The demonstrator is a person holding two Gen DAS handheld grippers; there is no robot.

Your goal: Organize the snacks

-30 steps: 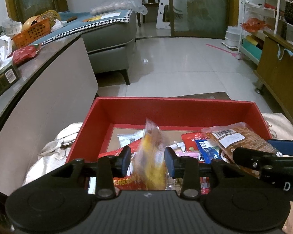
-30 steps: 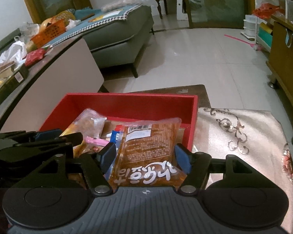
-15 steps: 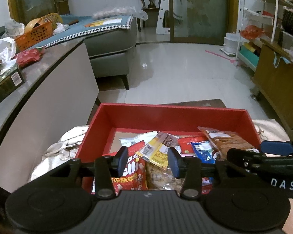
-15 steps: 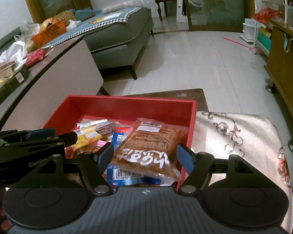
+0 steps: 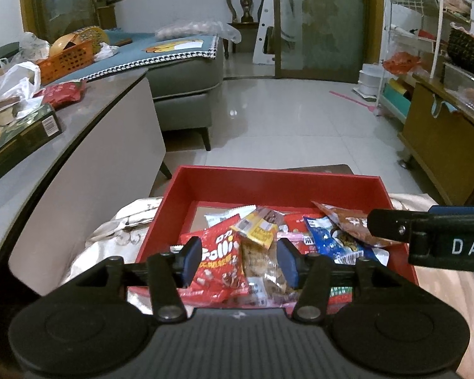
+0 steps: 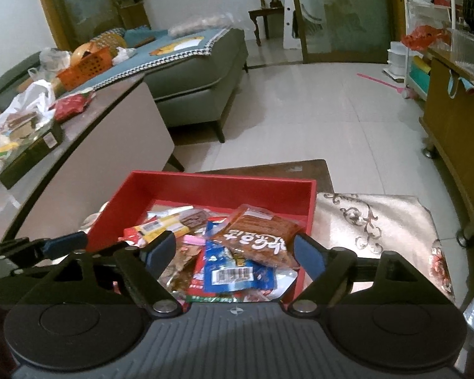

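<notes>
A red box holds several snack packets. In the left wrist view a red Golli packet and a yellow-brown bar lie in it. In the right wrist view a brown packet with white script lies on top of a blue packet. My left gripper is open and empty above the box's near side. My right gripper is open and empty above the brown packet. The right gripper also shows at the right of the left wrist view.
The box rests on a patterned cloth. A grey counter with a dark box and bags runs along the left. A grey sofa stands behind, a wooden cabinet at the right.
My left gripper let go of the yellow packet and my right gripper let go of the brown packet. Both packets now lie in the box. Both grippers have pulled back and up.
</notes>
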